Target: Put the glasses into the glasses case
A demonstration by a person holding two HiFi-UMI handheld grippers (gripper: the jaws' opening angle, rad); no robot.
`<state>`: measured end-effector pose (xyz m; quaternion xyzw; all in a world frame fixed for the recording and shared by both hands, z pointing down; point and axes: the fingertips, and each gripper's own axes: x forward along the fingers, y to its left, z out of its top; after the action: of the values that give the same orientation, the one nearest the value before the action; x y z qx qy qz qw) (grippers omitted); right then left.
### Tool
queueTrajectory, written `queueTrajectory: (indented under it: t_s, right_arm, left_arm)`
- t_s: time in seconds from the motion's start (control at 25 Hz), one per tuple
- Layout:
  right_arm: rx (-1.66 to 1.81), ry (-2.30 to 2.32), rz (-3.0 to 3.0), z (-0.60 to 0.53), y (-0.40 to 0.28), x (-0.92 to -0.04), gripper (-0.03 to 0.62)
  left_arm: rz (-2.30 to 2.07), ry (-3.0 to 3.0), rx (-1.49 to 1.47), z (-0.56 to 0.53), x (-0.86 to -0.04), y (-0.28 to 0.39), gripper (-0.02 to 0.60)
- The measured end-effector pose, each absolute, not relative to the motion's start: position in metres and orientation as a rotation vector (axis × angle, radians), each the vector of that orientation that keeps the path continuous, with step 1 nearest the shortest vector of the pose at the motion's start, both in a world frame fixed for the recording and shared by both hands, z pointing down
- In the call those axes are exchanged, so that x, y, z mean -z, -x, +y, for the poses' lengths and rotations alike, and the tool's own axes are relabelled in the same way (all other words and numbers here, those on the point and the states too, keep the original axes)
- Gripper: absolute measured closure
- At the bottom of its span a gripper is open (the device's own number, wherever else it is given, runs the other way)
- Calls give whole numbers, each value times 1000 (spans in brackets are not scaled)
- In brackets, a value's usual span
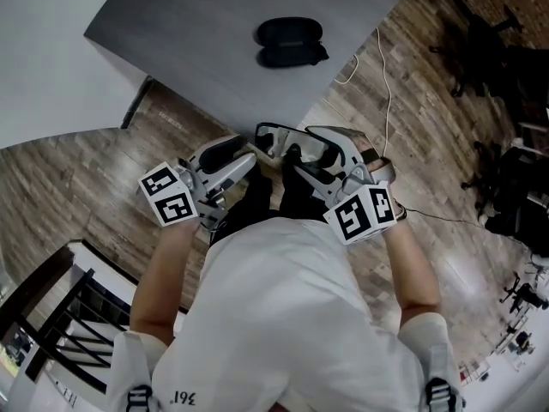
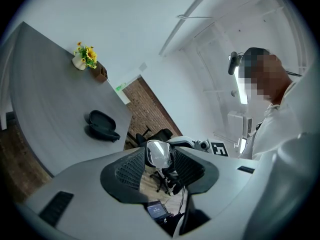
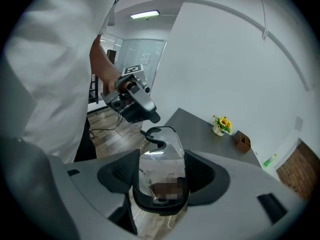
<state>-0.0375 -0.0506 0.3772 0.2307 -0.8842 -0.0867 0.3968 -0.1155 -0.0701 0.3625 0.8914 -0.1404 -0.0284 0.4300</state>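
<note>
Clear safety glasses [image 1: 287,137] with a dark frame hang in the air in front of the person, between both grippers. My left gripper [image 1: 253,157] is shut on one end; its view shows a lens [image 2: 159,153] pinched between the pads. My right gripper [image 1: 310,151] is shut on the other end, and the lens [image 3: 160,154] fills the gap between its jaws. The black glasses case [image 1: 290,41] lies open on the grey table [image 1: 197,33], well beyond the grippers. The left gripper view shows the case [image 2: 102,125] near the table's edge.
A small pot of yellow flowers [image 3: 220,125] and a brown box [image 3: 242,141] stand at the table's far end by the white wall. A white cable [image 1: 386,84] runs over the wood floor. Black office chairs [image 1: 506,50] stand at the right, a dark railing [image 1: 60,324] at the lower left.
</note>
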Motion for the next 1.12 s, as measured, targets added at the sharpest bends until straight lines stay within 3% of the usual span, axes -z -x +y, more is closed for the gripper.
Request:
queueTrajectory:
  t_s: [1.12]
  right_arm:
    - [288, -382, -2241, -169, -8, -436, 306]
  left_arm:
    - [-496, -2133, 29, -160, -410, 70, 403]
